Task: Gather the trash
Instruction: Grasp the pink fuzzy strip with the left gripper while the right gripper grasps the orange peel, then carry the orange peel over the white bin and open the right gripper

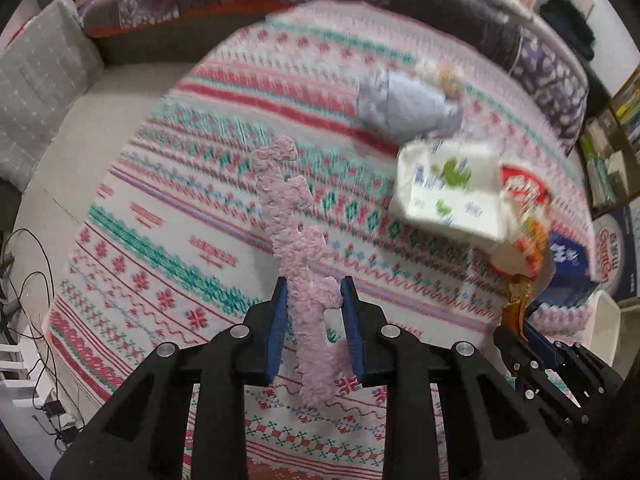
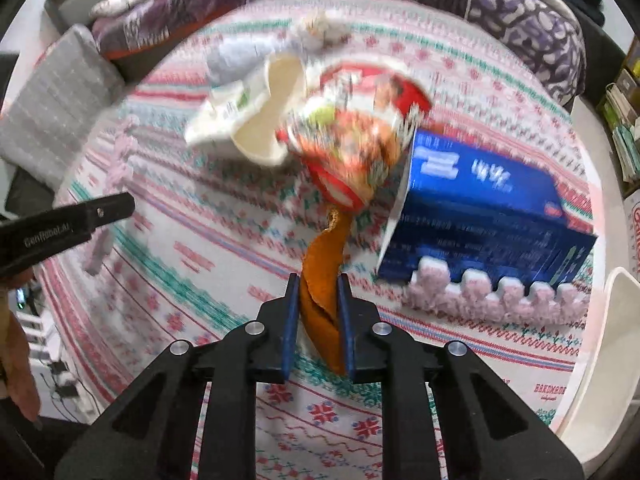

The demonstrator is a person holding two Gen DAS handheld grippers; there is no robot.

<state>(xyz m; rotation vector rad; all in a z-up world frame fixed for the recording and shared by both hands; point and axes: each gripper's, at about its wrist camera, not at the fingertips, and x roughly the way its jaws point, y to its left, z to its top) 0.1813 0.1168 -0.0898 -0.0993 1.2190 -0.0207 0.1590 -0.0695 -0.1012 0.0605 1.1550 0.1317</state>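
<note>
Left gripper: clamped on a long pink foam strip, held up over the bed
Right gripper: pinching an orange peel, also up in the air
Bedspread: patterned, covers pretty much everything, trash sits on its far side
Blue box: lying on its side, near the right gripper
White wrapper: crumpled, touching the red snack bag, both blurry
Grey-blue cloth: beyond the wrapper, can't tell if it's trash
Second pink foam strip: down just in front of the box
Progress: I'd say early-ish. Two bits in hand, most of the pile untouched, and no bin anywhere I can see
</note>
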